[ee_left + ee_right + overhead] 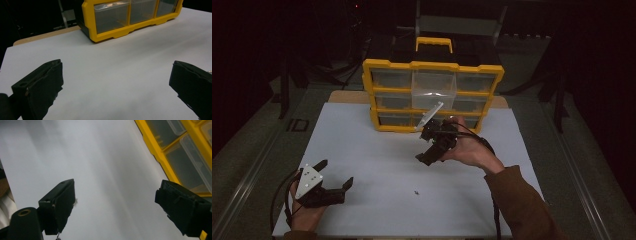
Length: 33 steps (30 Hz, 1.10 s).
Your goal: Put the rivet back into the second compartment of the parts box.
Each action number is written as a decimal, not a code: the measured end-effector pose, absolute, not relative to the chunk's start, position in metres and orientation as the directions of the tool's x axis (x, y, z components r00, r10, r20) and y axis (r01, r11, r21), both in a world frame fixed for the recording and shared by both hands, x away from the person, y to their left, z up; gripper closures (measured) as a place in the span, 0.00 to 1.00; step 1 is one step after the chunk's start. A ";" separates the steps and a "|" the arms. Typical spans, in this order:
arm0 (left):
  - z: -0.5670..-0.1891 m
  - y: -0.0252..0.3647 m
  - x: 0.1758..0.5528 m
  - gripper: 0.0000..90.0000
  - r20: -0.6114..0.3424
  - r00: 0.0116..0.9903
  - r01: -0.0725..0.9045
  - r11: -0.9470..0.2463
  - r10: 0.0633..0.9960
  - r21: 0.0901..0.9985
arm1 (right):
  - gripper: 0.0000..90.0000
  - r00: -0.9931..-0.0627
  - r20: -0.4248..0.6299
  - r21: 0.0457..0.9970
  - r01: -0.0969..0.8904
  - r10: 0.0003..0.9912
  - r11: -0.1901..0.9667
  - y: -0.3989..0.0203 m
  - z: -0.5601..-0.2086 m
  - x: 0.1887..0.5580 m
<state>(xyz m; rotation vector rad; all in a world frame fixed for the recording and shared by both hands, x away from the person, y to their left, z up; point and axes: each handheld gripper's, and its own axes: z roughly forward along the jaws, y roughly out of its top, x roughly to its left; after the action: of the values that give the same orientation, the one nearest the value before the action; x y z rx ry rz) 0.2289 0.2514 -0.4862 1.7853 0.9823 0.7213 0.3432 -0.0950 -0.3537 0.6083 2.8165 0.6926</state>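
**Yellow organizer: both grippers apart and empty**

The yellow organizer (432, 95) stood at the far edge of the white sheet (377, 160), its top middle drawer (433, 89) pulled out. I found the right gripper (437, 142) just before it, jaws wide, holding nothing. The left gripper (334, 177) rested well apart, likewise spread and empty.

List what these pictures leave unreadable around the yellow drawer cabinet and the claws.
- Drawer contents of the yellow cabinet: high view, too dim and small.
- Small dark speck on the white sheet: too small to identify.
- Right claw tips: high view, hidden by the claw's own body.
- Cabinet top: left claw view, cut off by the edge.
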 end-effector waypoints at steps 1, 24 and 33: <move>-0.486 0.251 0.229 0.00 0.052 0.505 0.307 -0.236 0.862 0.922 | 0.16 -0.900 -0.075 0.477 0.346 0.429 0.808 -0.095 -0.355 0.342; -0.486 0.251 0.228 0.00 0.049 0.504 0.306 -0.231 0.862 0.924 | 0.16 -0.916 -0.055 0.464 0.329 0.397 0.823 -0.086 -0.385 0.332; -0.486 0.252 0.228 0.00 0.047 0.503 0.307 -0.230 0.863 0.923 | 0.16 -0.920 -0.049 0.448 0.327 0.388 0.832 -0.082 -0.399 0.326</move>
<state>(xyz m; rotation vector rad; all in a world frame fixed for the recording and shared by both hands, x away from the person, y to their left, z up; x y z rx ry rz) 0.2284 0.2516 -0.4860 1.7798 0.9851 0.7196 0.3260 -0.0817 -0.3993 0.5633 2.8739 0.6650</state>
